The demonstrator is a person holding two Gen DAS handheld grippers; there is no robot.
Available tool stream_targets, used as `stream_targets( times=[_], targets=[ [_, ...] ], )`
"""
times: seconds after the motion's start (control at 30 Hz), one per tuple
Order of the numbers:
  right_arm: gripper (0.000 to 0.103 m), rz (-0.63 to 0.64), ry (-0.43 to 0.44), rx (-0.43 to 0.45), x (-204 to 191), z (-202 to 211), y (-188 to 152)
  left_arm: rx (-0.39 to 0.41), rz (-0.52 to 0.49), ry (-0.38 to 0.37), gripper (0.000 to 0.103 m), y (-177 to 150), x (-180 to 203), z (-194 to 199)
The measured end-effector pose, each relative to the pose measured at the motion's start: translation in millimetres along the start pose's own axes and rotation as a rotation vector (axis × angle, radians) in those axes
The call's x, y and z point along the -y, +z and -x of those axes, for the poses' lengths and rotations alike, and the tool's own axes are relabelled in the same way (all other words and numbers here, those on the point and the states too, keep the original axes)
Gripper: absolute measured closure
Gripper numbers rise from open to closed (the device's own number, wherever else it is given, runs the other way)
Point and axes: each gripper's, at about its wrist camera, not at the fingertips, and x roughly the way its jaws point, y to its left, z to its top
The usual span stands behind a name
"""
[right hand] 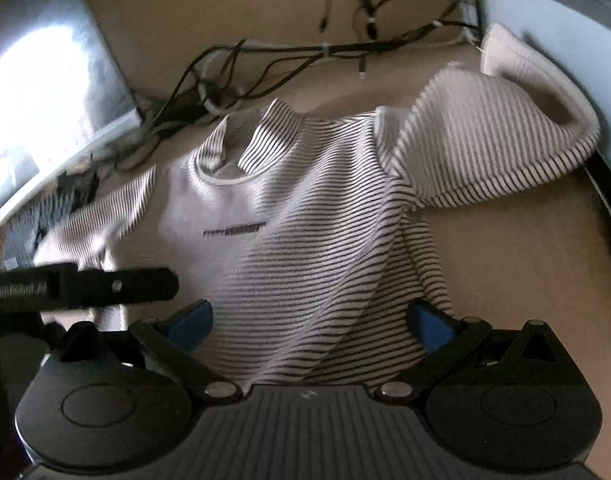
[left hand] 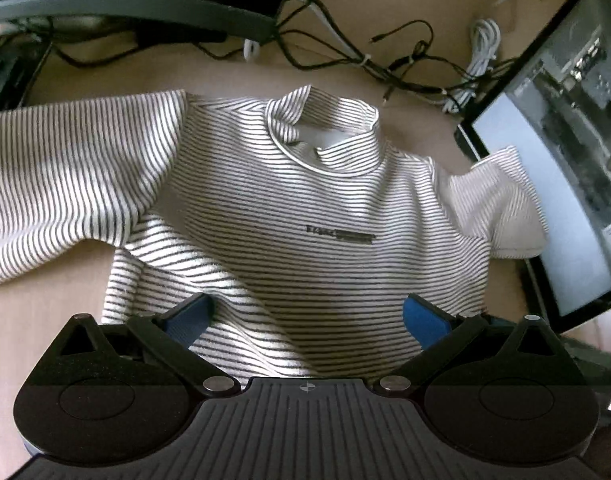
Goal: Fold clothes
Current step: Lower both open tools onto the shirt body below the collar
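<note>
A white shirt with thin black stripes [left hand: 305,208] lies front up on the tan table, its high collar [left hand: 325,136] pointing away from me. One sleeve [left hand: 65,176] spreads flat to the left. The other sleeve [right hand: 501,140] is bunched up against a screen. My left gripper [left hand: 307,320] hovers open over the shirt's lower part, blue pads [left hand: 189,320] wide apart with striped cloth lying between them. My right gripper [right hand: 309,326] is open too, above the shirt's [right hand: 313,240] lower right side. The left gripper's black body [right hand: 85,284] shows at the left edge of the right wrist view.
A tangle of black and white cables [left hand: 405,64] lies on the table beyond the collar. A lit monitor [left hand: 553,160] stands at the right against the sleeve, and another screen [right hand: 45,112] is at the left. A dark monitor base [left hand: 145,4] sits at the back.
</note>
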Motion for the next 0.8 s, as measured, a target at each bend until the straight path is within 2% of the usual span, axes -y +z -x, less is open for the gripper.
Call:
stream_targets(
  times=[0.07, 0.17, 0.27, 0.37, 0.47, 0.63, 0.8],
  targets=[
    [0.0, -0.016, -0.017, 0.019, 1, 2, 1, 0.02, -0.005, 0.021, 0.0, -3, -1, 2],
    [0.0, 0.009, -0.094, 0.057, -1, 5, 4, 0.046, -0.049, 0.096, 0.0, -6, -7, 6],
    [0.0, 0.03, -0.161, 0.03, 1, -2, 5, 0.067, -0.086, 0.154, 0.0, -10, -12, 10],
    [0.0, 0.056, -0.147, 0.012, -6, -8, 3, 0.068, -0.099, 0.178, 0.0, -12, -15, 12],
    [0.0, 0.126, -0.089, 0.0, -25, -15, 4, 0.069, -0.099, 0.208, 0.0, -12, -19, 14],
    [0.0, 0.219, -0.108, 0.018, -43, -23, -1, 0.069, -0.077, 0.234, 0.0, -10, -30, 17],
    [0.0, 0.266, -0.102, -0.004, -38, -17, 0, 0.059, -0.051, 0.219, 0.0, -12, -36, 24]
  ],
)
